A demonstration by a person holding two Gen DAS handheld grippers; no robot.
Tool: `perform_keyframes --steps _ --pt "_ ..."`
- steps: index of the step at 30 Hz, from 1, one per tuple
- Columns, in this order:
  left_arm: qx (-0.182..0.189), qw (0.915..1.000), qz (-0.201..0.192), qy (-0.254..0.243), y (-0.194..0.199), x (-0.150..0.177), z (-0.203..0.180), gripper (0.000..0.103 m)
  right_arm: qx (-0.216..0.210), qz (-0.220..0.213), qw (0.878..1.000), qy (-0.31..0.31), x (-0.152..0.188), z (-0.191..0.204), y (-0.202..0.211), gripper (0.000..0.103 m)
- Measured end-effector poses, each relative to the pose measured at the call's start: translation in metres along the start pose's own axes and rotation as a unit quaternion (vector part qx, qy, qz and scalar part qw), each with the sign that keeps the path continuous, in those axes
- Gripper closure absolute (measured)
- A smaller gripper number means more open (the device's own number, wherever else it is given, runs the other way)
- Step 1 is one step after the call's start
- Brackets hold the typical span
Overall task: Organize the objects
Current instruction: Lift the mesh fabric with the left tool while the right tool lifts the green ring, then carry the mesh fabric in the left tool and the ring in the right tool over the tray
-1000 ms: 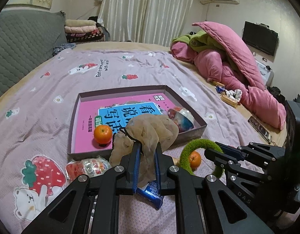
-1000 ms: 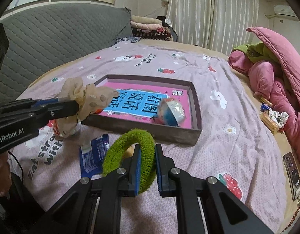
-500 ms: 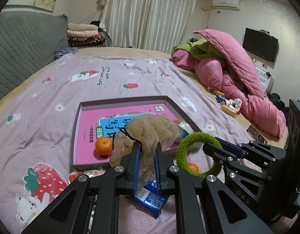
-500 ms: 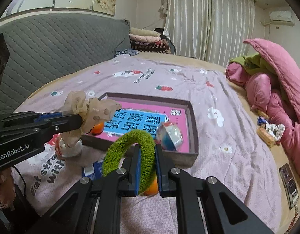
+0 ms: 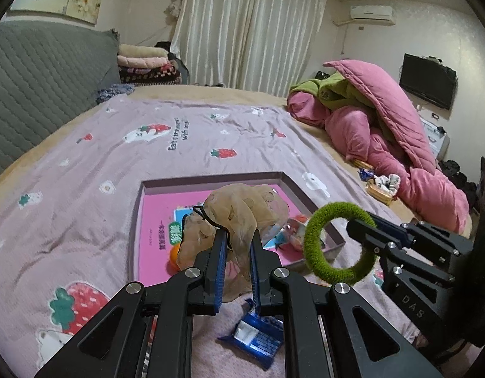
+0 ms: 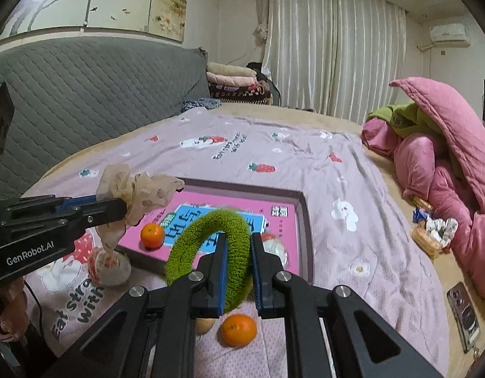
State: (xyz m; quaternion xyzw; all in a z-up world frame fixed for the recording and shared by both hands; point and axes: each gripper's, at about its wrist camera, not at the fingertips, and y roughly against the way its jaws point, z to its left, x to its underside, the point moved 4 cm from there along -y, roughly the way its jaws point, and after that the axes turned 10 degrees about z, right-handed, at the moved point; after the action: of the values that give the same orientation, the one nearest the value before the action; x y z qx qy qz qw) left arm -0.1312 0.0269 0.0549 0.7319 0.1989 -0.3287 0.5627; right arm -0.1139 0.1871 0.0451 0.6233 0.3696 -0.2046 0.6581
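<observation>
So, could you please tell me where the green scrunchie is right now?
The green scrunchie is clamped in the right gripper, held above the bedspread just in front of the shallow box's near edge, over an orange.

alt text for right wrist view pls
Right tool shut on a green scrunchie, held above a bed. Left tool at left grips a beige scrunchie over a tray with a pink book and an orange.

Your left gripper [image 5: 237,245] pinches a beige scrunchie [image 5: 239,217] above the tray [image 5: 211,179]; right gripper [image 5: 362,236] holds a green scrunchie [image 5: 311,236] over the tray's right corner. Blue packet [image 5: 258,340] lies near the tray's front.
</observation>
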Motion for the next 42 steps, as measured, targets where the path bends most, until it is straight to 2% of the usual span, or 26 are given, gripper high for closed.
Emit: perform_keyframes --steps 29,42 --pt "0.003 0.9987 0.007 0.050 -0.024 -0.046 0.042 0.089 0.004 -0.017 1.000 0.019 -0.046 0.001 -0.026 0.089" --pt "-0.028 0.9980 0.021 0.053 -0.048 -0.056 0.067 0.089 0.005 -0.010 0.999 0.041 -0.060 0.006 -0.047 0.089"
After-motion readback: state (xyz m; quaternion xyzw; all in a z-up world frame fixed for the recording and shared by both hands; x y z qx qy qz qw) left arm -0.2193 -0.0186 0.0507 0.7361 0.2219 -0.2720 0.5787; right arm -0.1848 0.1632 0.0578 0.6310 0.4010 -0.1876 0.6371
